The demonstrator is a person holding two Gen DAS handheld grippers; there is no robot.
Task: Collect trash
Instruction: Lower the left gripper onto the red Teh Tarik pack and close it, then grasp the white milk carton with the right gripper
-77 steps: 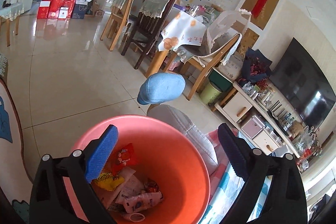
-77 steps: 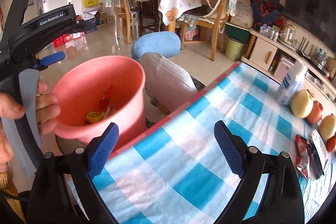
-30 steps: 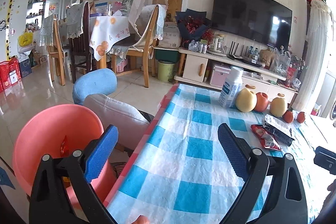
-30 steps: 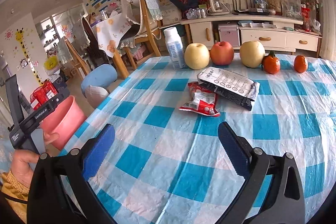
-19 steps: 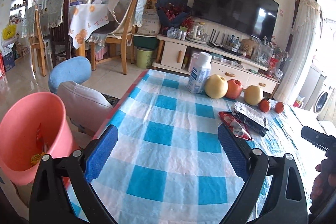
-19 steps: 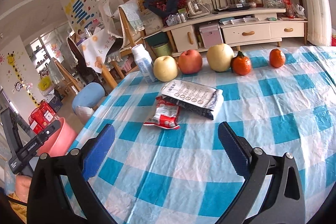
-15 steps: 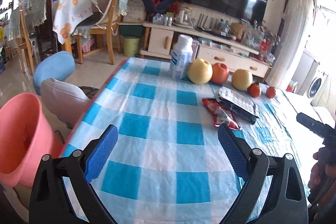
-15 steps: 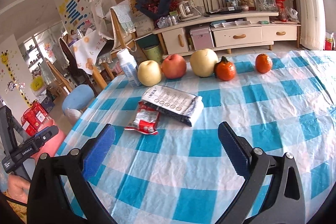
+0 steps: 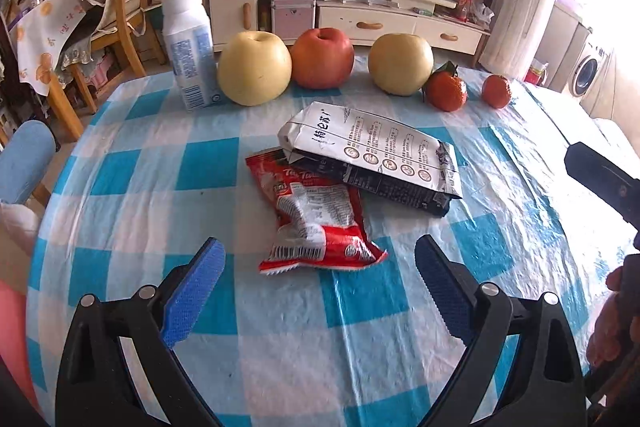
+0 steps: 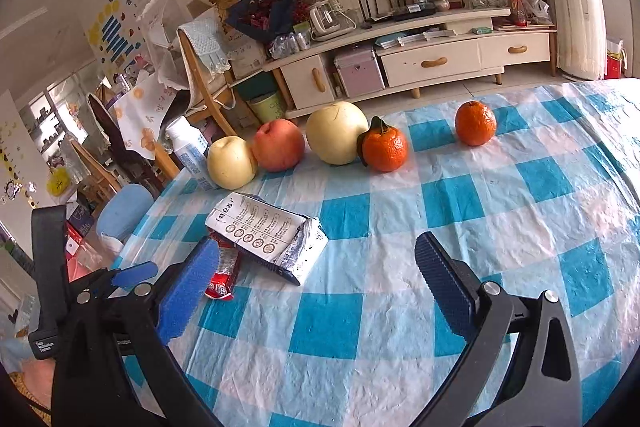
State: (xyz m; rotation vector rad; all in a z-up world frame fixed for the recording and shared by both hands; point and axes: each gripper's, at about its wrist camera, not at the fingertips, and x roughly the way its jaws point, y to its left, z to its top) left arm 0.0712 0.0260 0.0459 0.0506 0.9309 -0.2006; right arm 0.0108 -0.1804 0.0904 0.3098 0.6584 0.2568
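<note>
A crumpled red snack wrapper (image 9: 316,219) lies on the blue-checked tablecloth (image 9: 208,167), partly under a white and black empty bag (image 9: 372,155). My left gripper (image 9: 320,267) is open and empty, just short of the red wrapper. My right gripper (image 10: 316,267) is open and empty over the cloth, to the right of the white bag (image 10: 268,235) and the red wrapper (image 10: 222,277). The pink trash bucket (image 9: 12,339) shows only as a sliver at the left edge.
A white bottle (image 9: 190,47), two pears (image 9: 254,67), an apple (image 9: 322,57) and two tangerines (image 9: 446,91) stand in a row at the table's far side. A blue and grey chair (image 9: 24,163) is off the table's left edge. A TV cabinet (image 10: 420,59) stands behind.
Both grippers swung away from the pink bucket to the table. The left has closed in on the red wrapper, which now lies just ahead of its fingers. Both stayed open.
</note>
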